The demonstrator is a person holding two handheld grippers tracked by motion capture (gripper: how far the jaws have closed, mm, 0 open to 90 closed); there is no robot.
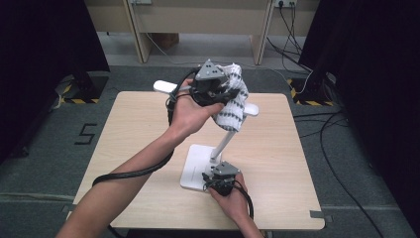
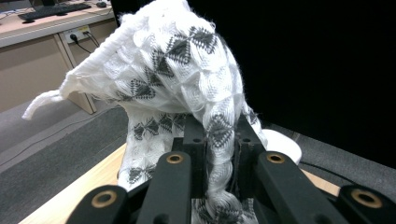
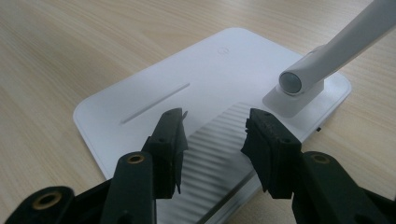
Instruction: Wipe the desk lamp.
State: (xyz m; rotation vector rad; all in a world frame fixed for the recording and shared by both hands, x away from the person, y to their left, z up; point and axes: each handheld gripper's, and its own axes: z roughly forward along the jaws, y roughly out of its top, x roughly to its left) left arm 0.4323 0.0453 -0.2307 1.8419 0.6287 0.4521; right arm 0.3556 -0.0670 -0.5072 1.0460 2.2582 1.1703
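A white knitted cloth with dark diamond marks hangs over the head of a white desk lamp, above the table's far middle. My left gripper is shut on that cloth, and a fold of the cloth runs down between the jaws of the left gripper. The lamp's slanted arm rises from its flat base. My right gripper is open at the base's near edge. In the right gripper view the right gripper stands over the ridged part of the base, near the arm's hinge.
The light wooden table has bare room left and right of the lamp. Black curtains flank the space. Cables lie on the grey floor at right, and wooden furniture legs stand behind the table.
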